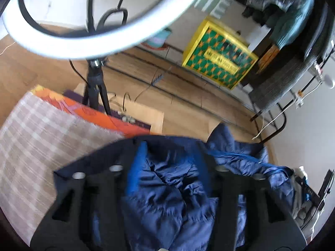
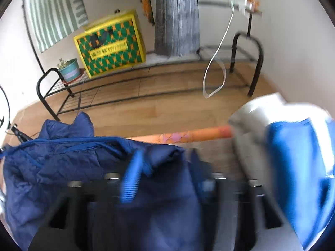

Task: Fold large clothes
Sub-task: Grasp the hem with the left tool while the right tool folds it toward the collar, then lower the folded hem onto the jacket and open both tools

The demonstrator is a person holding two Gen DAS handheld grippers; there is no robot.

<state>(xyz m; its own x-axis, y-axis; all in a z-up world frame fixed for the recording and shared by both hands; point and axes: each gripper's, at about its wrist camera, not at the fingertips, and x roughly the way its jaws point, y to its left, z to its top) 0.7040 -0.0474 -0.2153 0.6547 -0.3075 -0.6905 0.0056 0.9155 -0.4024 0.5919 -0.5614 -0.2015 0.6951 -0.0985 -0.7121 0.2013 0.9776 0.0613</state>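
Observation:
A dark blue quilted jacket (image 1: 167, 188) is bunched between the fingers of my left gripper (image 1: 169, 161), which is shut on it and holds it lifted above the plaid cloth surface (image 1: 31, 146). In the right wrist view the same jacket (image 2: 62, 163) drapes over my right gripper (image 2: 165, 167), which is shut on its blue edge trim. The jacket hangs across between both grippers and hides most of the fingers. The frames are blurred by motion.
A ring light (image 1: 83, 41) on a tripod stands close ahead on the left. A black metal rack (image 2: 146, 83) with a yellow-green box (image 2: 111, 41) and a potted plant (image 2: 69, 69) lines the wall. A grey and bright blue cloth (image 2: 293, 156) lies at right.

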